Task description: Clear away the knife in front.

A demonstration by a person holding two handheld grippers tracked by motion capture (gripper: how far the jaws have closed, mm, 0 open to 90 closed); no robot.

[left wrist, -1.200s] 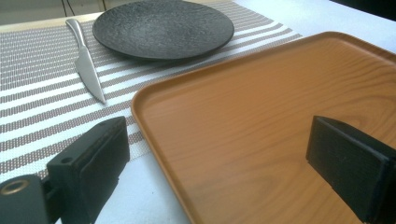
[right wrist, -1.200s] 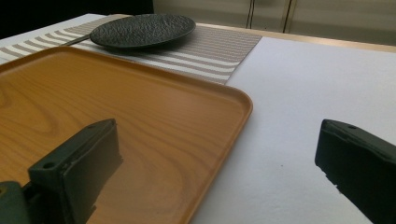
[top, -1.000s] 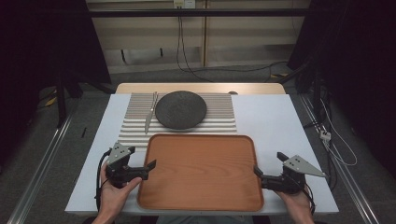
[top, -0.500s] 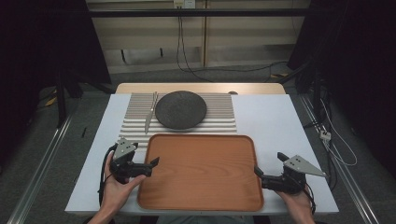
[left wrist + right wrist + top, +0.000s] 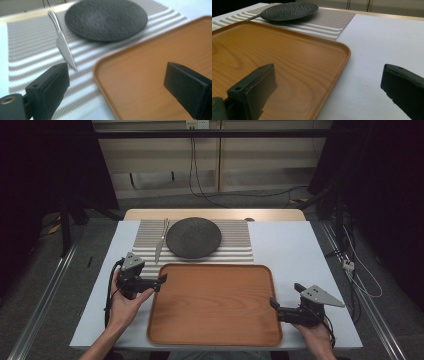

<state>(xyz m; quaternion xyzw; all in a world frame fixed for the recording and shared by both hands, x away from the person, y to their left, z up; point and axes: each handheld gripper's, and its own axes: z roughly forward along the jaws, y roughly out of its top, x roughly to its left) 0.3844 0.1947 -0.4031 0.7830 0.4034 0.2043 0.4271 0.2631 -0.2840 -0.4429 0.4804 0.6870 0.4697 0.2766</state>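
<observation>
Nearest the person, an empty wooden tray (image 5: 215, 305) lies flat at the front edge of the table (image 5: 300, 250), with a claw at each side. The right claw (image 5: 274, 306) sits at the tray's right rim near its front corner, jaws wide apart with the rim between them, gripping nothing. The left claw (image 5: 161, 280) is at the tray's far left corner, jaws likewise spread, one over the tray and one over the striped mat (image 5: 235, 245). The tray looks stiff, light and smooth, so it should be best taken by its raised rim on both sides at once. Beyond it on the mat rest a dark plate (image 5: 193, 237) and a knife (image 5: 161, 241), close to the tray's far edge; the right side of the table offers free room.
</observation>
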